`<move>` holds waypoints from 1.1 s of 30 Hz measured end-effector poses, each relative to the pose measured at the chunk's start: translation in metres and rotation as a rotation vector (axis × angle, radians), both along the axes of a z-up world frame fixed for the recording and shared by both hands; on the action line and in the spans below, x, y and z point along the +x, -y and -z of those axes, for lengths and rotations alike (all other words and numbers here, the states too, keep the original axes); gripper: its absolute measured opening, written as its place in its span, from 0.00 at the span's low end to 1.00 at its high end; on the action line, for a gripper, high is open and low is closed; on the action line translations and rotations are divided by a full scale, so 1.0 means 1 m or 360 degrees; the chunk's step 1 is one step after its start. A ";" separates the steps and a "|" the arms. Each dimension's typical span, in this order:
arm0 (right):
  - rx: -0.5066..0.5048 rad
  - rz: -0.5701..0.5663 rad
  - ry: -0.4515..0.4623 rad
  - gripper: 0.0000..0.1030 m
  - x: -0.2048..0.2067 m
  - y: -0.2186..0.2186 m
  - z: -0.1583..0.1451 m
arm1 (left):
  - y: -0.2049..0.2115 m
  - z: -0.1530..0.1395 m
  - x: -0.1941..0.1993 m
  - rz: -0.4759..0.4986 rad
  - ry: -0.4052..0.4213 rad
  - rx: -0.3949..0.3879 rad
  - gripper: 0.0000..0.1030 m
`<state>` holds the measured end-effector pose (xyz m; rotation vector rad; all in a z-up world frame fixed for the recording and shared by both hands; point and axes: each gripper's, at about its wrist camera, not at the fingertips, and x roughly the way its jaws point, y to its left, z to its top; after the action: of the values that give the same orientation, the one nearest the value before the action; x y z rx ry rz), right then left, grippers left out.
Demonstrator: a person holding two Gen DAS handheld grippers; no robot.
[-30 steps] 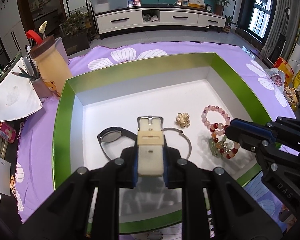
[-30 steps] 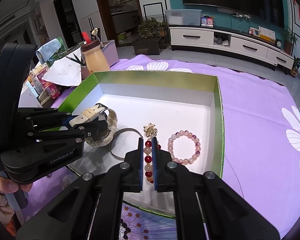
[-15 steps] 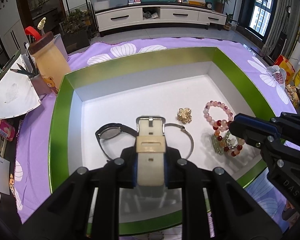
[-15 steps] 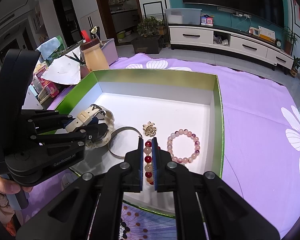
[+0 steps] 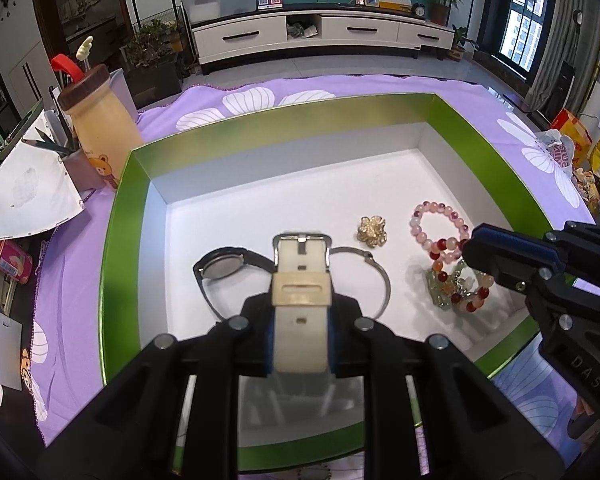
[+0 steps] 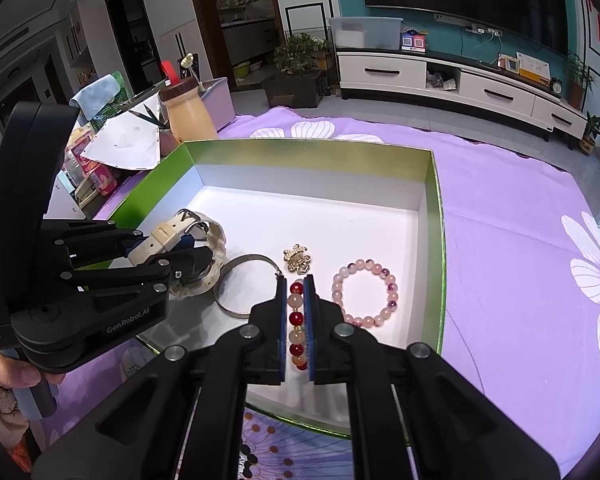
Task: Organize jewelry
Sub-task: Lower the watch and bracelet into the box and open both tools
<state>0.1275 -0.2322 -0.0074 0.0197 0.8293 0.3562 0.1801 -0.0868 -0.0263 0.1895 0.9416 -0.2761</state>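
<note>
gripping the cream watch [image 5: 300, 280] by its strap, left gripper [image 5: 300, 344] is closed over the green box [image 5: 124, 240]. right gripper [image 6: 295, 320] pinches the red-and-peach bead bracelet [image 6: 295, 322] (pink bracelet [image 6: 365, 294] lies just beside, on the box floor).

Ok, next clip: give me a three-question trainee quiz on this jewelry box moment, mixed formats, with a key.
1. True or false: the left gripper is shut on the cream watch.
2. Which item is the right gripper clamping? A) pink bead bracelet B) red and peach bead bracelet C) gold brooch
3. Fill in: the silver bangle lies inside the green ____.

Key: 1 true; 2 B; 3 box.
</note>
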 end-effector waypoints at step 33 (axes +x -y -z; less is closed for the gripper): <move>0.0022 0.0054 -0.0003 0.22 -0.002 0.002 -0.004 | -0.002 -0.004 -0.007 0.0004 0.0027 -0.0033 0.57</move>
<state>0.1257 -0.2345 -0.0037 0.0469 0.8276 0.3296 0.1736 -0.0847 -0.0226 0.1738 0.9213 -0.2857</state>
